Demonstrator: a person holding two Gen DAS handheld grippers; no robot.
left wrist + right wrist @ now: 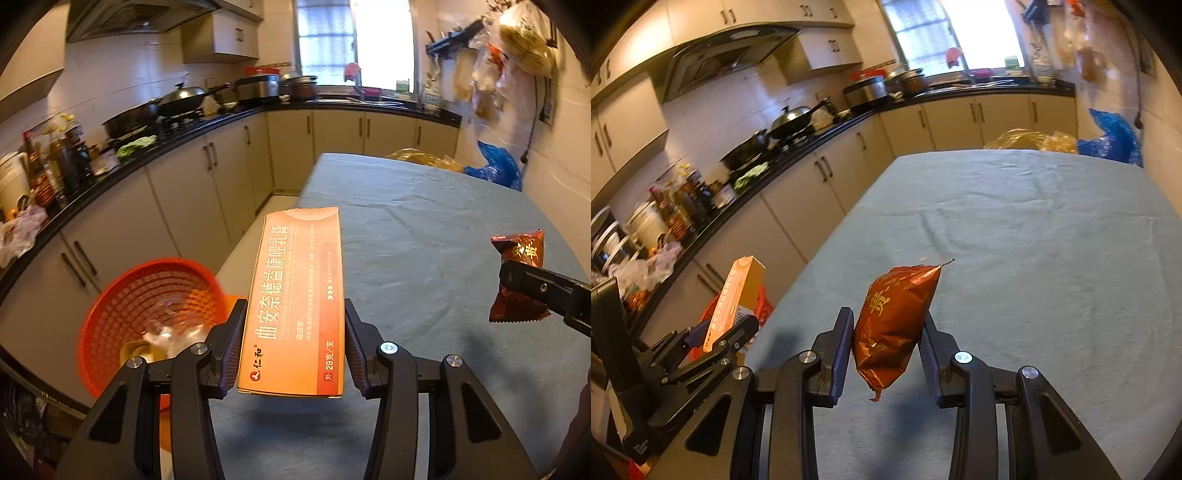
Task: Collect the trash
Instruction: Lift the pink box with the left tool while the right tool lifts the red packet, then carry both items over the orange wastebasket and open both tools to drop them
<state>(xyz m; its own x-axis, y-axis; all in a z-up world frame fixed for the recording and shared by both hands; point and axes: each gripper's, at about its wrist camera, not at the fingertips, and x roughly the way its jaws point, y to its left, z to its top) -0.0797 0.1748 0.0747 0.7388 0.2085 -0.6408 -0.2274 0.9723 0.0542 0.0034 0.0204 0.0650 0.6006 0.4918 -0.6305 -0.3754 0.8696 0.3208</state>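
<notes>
Over kitchen table (424,221), black counter (192,129) alongside

The basket (147,317) is blurred; its contents cannot be told, and the box (295,302) hides its right rim. The right gripper (546,291) covers the wrapper's (519,273) middle, running off frame beyond the box.

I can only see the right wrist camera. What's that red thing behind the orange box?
Observer: It's an orange mesh basket. In the left wrist view it sits lower left of the medicine box.
Operator: Is anything in it?
Observer: Yes, some crumpled clear plastic lies at the bottom.
Operator: What's written on the box?
Observer: Its front face has big Chinese characters, and "29" is printed at the end held by the left tool.
</notes>
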